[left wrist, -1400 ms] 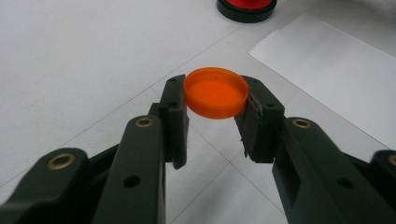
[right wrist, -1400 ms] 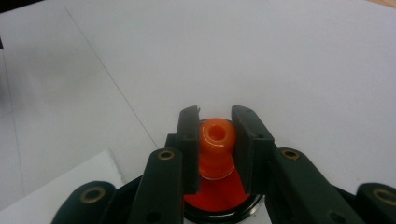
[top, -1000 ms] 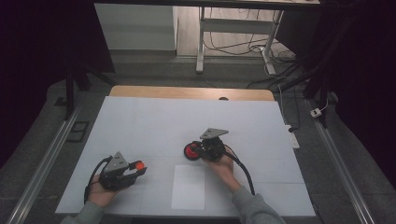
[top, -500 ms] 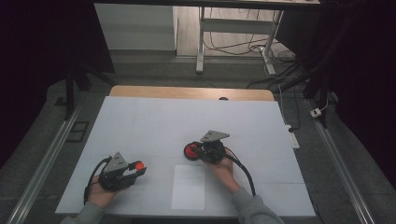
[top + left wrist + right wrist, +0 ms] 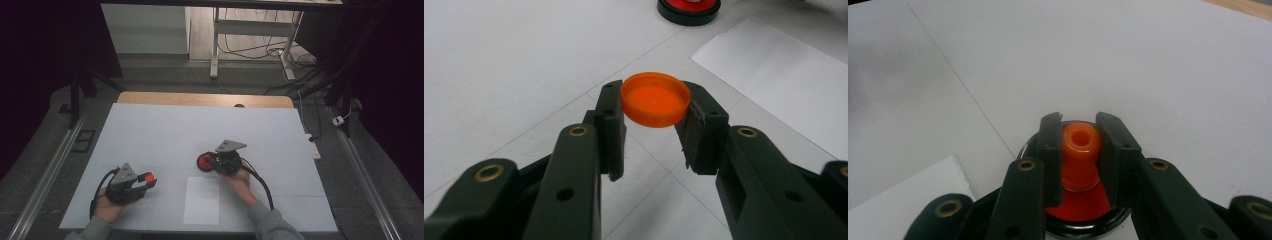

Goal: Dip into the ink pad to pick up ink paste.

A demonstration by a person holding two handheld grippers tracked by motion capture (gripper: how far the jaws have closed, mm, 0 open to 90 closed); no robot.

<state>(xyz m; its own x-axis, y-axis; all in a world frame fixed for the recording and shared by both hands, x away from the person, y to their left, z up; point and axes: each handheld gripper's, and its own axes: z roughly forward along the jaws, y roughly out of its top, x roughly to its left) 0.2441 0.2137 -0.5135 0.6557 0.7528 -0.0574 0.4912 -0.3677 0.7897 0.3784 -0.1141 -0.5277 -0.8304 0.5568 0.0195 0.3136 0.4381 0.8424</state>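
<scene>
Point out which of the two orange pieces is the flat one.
It is the orange cap, a shallow disc clamped at its rim by the left gripper. The other, an orange knob in the right gripper, is rounded with a hole on top.

Orange round cap [image 5: 655,99] lifted off table, level; orange knobbed stamp [image 5: 1080,152] upright in black-rimmed red pad [image 5: 205,161].

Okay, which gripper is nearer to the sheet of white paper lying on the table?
Right, by a narrow margin. The right gripper, shut on an orange stamp, sits just beyond the white paper. The left gripper, shut on an orange cap, is off to the paper's left.
</scene>
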